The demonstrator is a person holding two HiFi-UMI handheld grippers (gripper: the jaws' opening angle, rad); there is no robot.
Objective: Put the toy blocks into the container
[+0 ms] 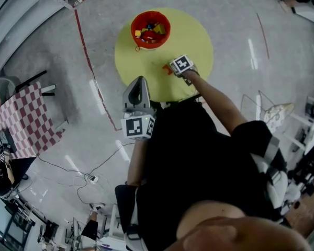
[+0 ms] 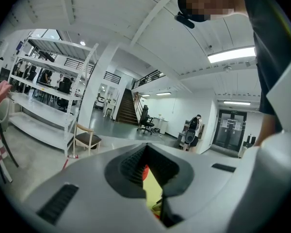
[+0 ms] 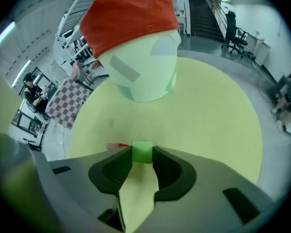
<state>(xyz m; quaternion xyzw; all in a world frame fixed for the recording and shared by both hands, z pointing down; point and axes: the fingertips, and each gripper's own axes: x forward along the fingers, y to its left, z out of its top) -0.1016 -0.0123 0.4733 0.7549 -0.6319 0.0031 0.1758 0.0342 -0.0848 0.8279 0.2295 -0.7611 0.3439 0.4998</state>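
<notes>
Two grippers on the go, and the right gripper (image 3: 142,156) is the busy one: it's tipped steeply down over the round yellow table (image 1: 194,42) with its jaws clamped on a small green block (image 3: 142,151), one pad pressed on each side of it. Can't tell whether the block is resting on the tabletop or a touch above it. Just beside it, on the left in the right gripper view, a red block (image 3: 115,145) pokes out past the jaw, lying flat on the table. The red container (image 1: 150,29) stands at the far side of the table, well apart from the green block, and from the head view you can see a handful of mixed-colour blocks (image 1: 149,32) sitting inside it. The left gripper (image 2: 146,153) is held roughly level at the near edge of the table, off to the left of the person's body, jaws closed together with nothing between them; only a thin strip of yellow tabletop and a bit of red show through the slit. The person's right arm (image 1: 215,101) reaches out to the table. Off to the left on the floor sits something covered in a red-and-white checked cloth (image 1: 22,120).
</notes>
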